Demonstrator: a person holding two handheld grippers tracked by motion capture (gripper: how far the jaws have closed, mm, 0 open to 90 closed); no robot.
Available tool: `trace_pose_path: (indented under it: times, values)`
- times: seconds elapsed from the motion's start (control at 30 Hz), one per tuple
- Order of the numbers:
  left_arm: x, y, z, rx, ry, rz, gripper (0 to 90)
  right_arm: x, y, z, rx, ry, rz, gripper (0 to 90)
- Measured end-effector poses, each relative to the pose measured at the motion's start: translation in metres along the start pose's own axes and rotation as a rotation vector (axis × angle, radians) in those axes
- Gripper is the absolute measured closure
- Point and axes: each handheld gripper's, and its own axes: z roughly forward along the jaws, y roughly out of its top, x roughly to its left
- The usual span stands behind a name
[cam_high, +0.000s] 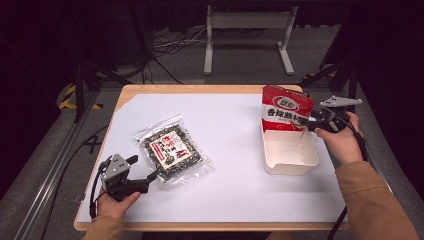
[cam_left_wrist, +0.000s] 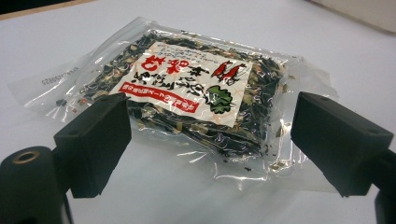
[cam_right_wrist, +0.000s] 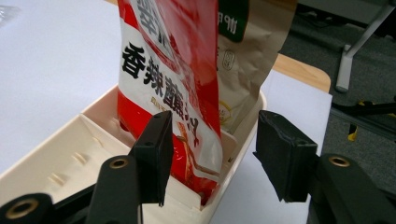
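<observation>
Red snack bag (cam_high: 286, 109) stands upright in the far end of the cream tray (cam_high: 290, 161), leaning on the back wall so the near part of the tray stays free for more packets, as we read it. Our right gripper (cam_high: 306, 128) sits at the bag's lower edge with its jaws apart, the pads (cam_right_wrist: 156, 144) clear of the foil, so the bag rests on its own. The tray lies near the table's (cam_high: 235, 200) right edge, leaving little room on that side. Well to the left, the clear seaweed packet (cam_high: 172, 148) lies flat on open white surface, and our left gripper (cam_high: 150, 176) waits at its near corner, jaws spread wide around nothing, with free space all round.
</observation>
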Motion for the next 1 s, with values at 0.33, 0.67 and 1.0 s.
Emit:
trace_pose_path:
  times: [0.33,0.67,1.0]
  values:
    - [0.001,0.006,-0.001,0.031,-0.009,0.006,13.7,0.013,0.008,-0.034,-0.034,0.051,0.000,46.3]
    - [0.005,0.017,-0.004,0.052,0.008,0.032,9.0,0.040,0.008,-0.058,-0.080,0.120,-0.008,46.1]
    - [0.028,0.028,0.000,0.129,0.085,-0.029,15.9,0.077,0.005,-0.056,-0.112,0.226,-0.064,45.4]
